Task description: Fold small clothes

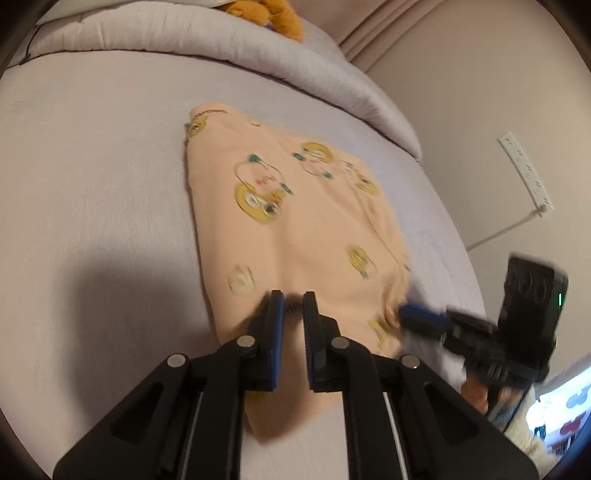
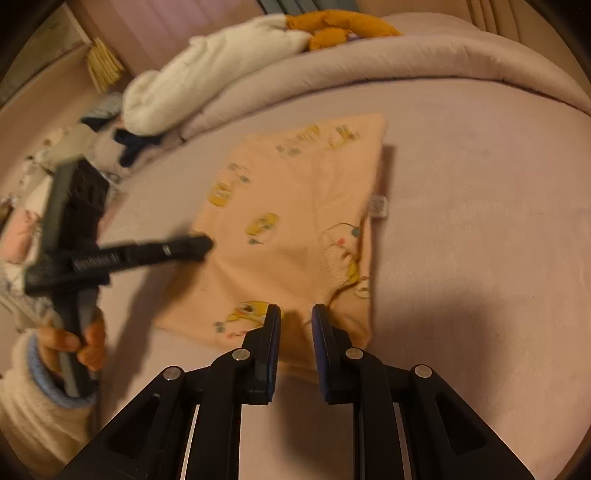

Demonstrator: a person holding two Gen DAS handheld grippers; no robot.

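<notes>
Peach garment (image 1: 295, 236) with yellow cartoon prints lies folded flat on the bed (image 1: 92, 192), lavender sheet under it, roughly mid-bed. Left tongs (image 1: 293, 306) sit low over the garment's near edge, tips narrowed to a slim gap; a bit of fabric seems bunched between the blue pads, but blur means I cannot tell if it is truly pinched. From the right wrist view the left tongs (image 2: 207, 243) come in from the left with the tip at the garment's left edge, looks nearly closed. Right tongs (image 2: 295, 314) hang over the near edge of the garment (image 2: 295, 221), tips a little apart, peach cloth visible in the gap, pads not clearly pressing on it. In the left wrist view the right tongs (image 1: 406, 314) are blurred at the garment's right near corner, tip at the cloth; grip cannot be told there. A white tag (image 2: 378, 207) sticks out from the garment's right edge. A hand (image 2: 74, 343) in a cream sleeve with blue cuff holds the left tool's handle. Rolled lavender duvet (image 1: 221, 40) lies across the far side of the bed, an orange plush (image 2: 340, 29) and a white bundle (image 2: 207, 77) on top. Loose clothes pile (image 2: 110, 144) at far left. White power strip (image 1: 524, 170) on the wall.
</notes>
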